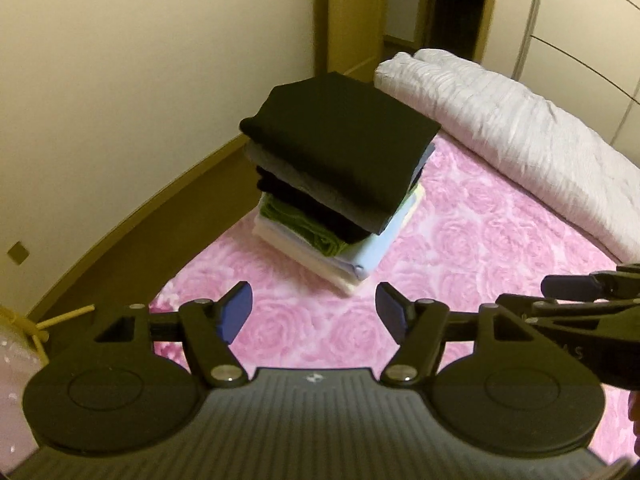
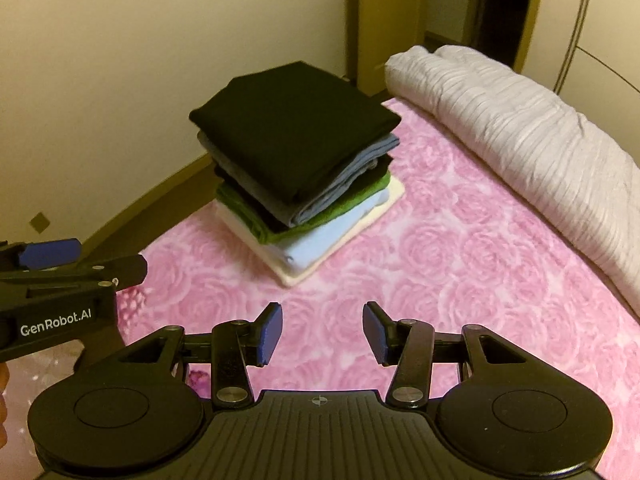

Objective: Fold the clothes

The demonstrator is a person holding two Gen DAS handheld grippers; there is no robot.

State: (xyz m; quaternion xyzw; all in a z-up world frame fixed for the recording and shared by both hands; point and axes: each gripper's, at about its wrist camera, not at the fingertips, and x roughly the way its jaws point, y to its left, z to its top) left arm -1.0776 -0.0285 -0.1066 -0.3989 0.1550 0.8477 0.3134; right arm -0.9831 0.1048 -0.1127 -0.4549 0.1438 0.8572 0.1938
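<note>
A stack of folded clothes stands on the pink rose-patterned bedspread, with a black garment on top and grey, black, green, light blue and cream pieces under it. My left gripper hovers open in front of the stack, nothing between its blue pads. My right gripper is open too, also short of the stack and empty. In the right wrist view the left gripper's side shows at the left edge. The right gripper pokes in at the right of the left wrist view.
A rolled white quilt lies along the far right side of the bed. A cream wall and a wooden skirting run close behind the stack on the left. A wooden door frame stands at the back.
</note>
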